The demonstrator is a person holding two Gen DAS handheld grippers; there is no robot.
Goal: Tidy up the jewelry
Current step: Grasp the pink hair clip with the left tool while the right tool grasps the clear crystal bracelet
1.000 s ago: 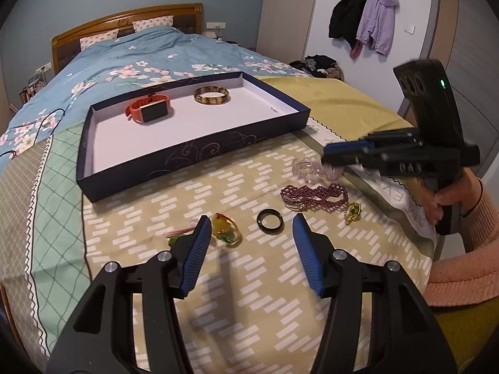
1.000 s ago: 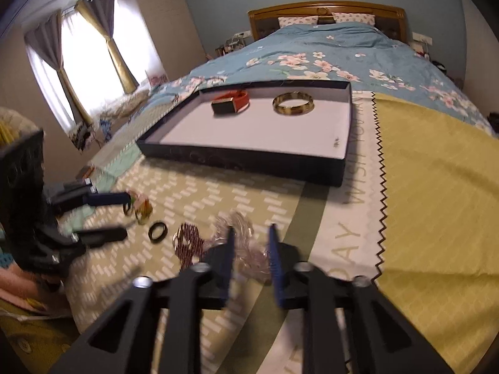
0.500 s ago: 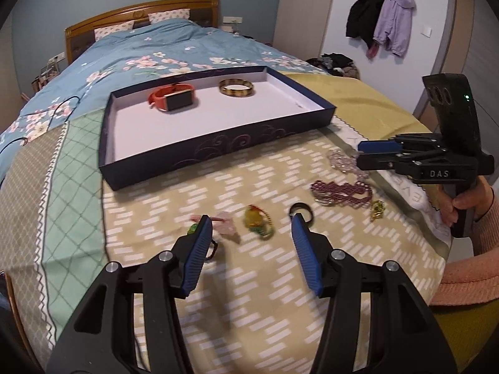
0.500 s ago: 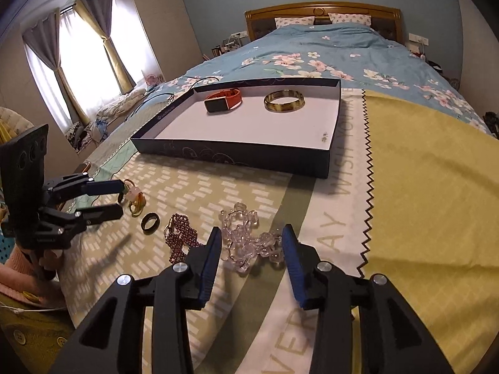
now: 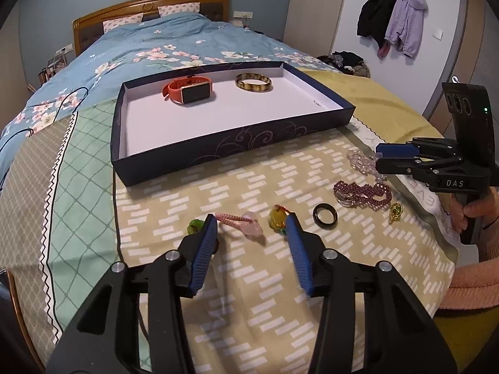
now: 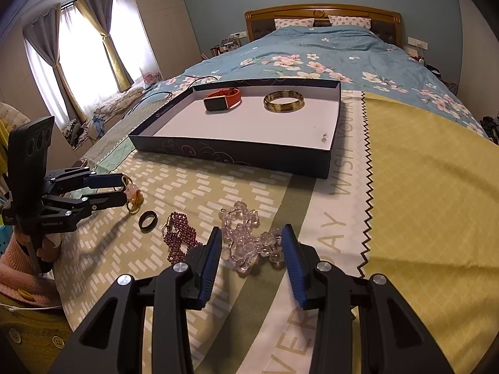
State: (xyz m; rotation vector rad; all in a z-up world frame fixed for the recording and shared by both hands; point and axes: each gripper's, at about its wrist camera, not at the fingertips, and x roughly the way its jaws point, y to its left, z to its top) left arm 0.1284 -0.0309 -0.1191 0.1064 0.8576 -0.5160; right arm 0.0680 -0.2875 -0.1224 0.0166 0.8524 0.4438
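I judge the sorting to be barely a third done. The dark blue tray [image 5: 218, 152] already holds two pieces: the orange watch [image 5: 188, 90] at about 11 o'clock in the left wrist view and the gold bangle [image 5: 253, 82] beside it toward 12. Everything else waits on the bedspread [image 5: 249, 280] outside the tray.

My left gripper [image 5: 251, 227] is spread wide and empty, its tips bracketing the pink pendant [image 5: 246, 221], with a green bead [image 5: 195, 226] just outside the left finger and the amber charm [image 5: 277, 218] just inside the right one. The black ring [image 5: 325, 215] lies at 2 o'clock from those tips, then the purple bead strand [image 5: 363, 193] and a small yellow-green charm [image 5: 396, 212] further right.

My right gripper [image 6: 252, 243] is likewise released and holding nothing; the clear crystal bracelet [image 6: 246, 240] sits between its fingers, touching the cloth, with the purple strand just to the left at 10 o'clock.

Seven loose pieces remain, I reckon. The clutter worries me: the amber charm is close enough to be pinched along with the pendant, and the crystal loops sprawl wider than one bite. The tray's near wall stands between each pickup and the white floor, so each load must be lifted over it.
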